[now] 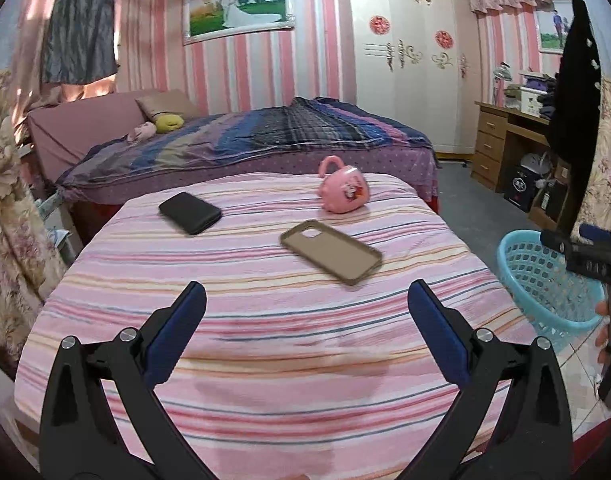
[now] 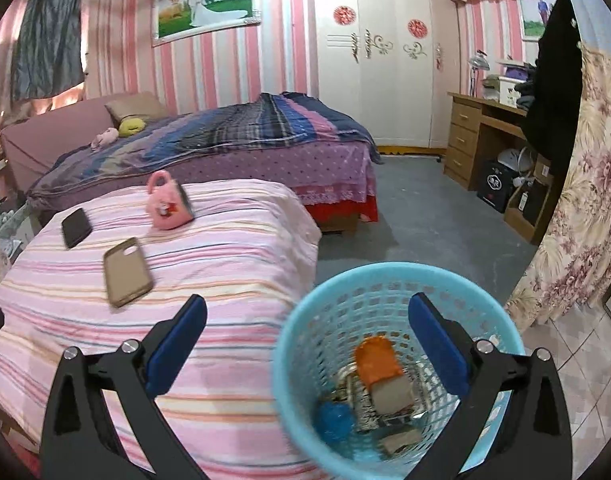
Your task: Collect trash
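Blue basket directly below right gripper, jaws wide, empty; trash inside; left gripper wide too, empty over striped bed, basket off right

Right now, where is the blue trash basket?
The blue trash basket stands on the floor beside the striped bed's right edge, directly below the open right gripper in the right wrist view.

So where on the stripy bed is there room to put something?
The near part of the striped cover, in front of the tan phone case, is bare. The far end is crowded: black phone, case and pink mug.
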Motion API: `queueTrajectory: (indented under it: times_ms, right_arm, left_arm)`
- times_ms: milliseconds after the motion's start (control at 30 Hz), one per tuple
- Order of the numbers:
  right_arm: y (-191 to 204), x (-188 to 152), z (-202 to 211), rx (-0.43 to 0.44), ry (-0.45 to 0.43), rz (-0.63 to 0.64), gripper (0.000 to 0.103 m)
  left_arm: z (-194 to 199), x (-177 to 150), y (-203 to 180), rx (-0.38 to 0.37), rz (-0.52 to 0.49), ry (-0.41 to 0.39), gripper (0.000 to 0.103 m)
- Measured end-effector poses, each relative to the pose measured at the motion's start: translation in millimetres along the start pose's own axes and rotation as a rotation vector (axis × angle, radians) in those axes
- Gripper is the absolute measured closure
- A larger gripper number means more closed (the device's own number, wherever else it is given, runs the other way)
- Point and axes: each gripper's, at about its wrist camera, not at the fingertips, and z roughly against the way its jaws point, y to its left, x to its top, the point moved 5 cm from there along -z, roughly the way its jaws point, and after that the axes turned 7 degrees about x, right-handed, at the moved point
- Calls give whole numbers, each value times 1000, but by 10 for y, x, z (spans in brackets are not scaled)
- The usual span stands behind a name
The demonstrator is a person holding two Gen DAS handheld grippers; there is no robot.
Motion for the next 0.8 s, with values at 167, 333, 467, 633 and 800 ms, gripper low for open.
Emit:
queueTrajectory:
  times_ms: [167,333,467,633,800]
  right_arm:
    - [474,-122,135,-12,-20,111,5]
    - [744,-264,269,14,-56,96,5]
    - [897,-341,364,17,-80,100,5]
    - [988,-395,413,31,-101,96,5]
    - [1106,-422,422,57,-110,104,5]
  left_arm:
    - [28,-80,160,-8,42,15,5]
    - [105,-108,270,25,45,-15,5]
    - [112,-154,309,30,44,-12,5]
    - [99,-203,354,33,50,-9,5]
    - [126,-189,403,43,55,-35,5]
